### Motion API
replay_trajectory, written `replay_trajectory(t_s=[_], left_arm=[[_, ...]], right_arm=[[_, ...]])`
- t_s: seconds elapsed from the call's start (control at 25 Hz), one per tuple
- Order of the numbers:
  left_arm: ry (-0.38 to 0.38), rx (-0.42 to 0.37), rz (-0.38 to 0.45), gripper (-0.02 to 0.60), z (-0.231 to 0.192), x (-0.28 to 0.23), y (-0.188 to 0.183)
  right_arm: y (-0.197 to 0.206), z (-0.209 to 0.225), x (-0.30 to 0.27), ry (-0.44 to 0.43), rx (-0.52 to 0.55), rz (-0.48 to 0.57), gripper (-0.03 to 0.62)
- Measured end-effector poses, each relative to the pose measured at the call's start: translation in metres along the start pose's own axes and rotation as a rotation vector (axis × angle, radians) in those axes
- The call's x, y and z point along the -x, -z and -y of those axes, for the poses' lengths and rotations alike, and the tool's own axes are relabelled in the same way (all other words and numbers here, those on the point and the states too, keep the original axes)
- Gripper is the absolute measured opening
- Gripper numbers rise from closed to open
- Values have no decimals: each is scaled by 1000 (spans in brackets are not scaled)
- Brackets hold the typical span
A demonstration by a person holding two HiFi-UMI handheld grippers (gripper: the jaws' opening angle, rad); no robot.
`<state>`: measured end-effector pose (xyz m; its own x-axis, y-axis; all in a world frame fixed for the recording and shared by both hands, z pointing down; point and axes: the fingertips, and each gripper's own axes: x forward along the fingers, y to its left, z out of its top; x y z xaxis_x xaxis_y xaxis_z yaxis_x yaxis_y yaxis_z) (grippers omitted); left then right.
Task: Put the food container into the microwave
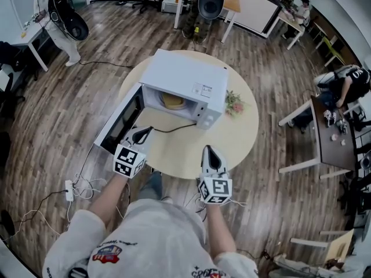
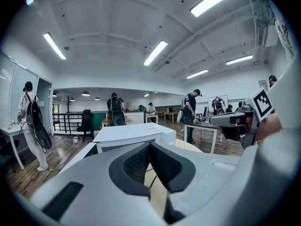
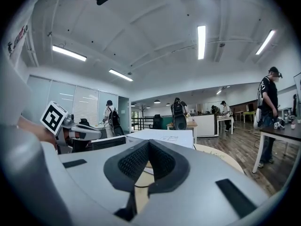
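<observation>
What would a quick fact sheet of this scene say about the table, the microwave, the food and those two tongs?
table: round, pale
microwave: white, on the table
door: swung open
food container: yellowish, inside the microwave
left tongs: closed, empty, by the door
right tongs: closed, empty, over the table's near edge
plant: small, beside the microwave

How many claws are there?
2. The left claw is beside the open microwave door; the right claw is over the round table, near its front edge. None look hidden.
</observation>
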<state>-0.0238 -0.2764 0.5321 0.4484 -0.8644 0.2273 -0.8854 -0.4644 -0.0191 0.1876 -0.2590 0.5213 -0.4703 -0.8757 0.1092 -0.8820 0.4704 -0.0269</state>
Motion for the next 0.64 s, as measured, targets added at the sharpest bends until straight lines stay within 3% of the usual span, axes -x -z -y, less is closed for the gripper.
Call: replay_trajectory(t_s=[0.64], left_arm=[[5, 13, -20, 5, 9, -9, 11]], right_arm=[[8, 7, -2, -26, -10, -11, 0]])
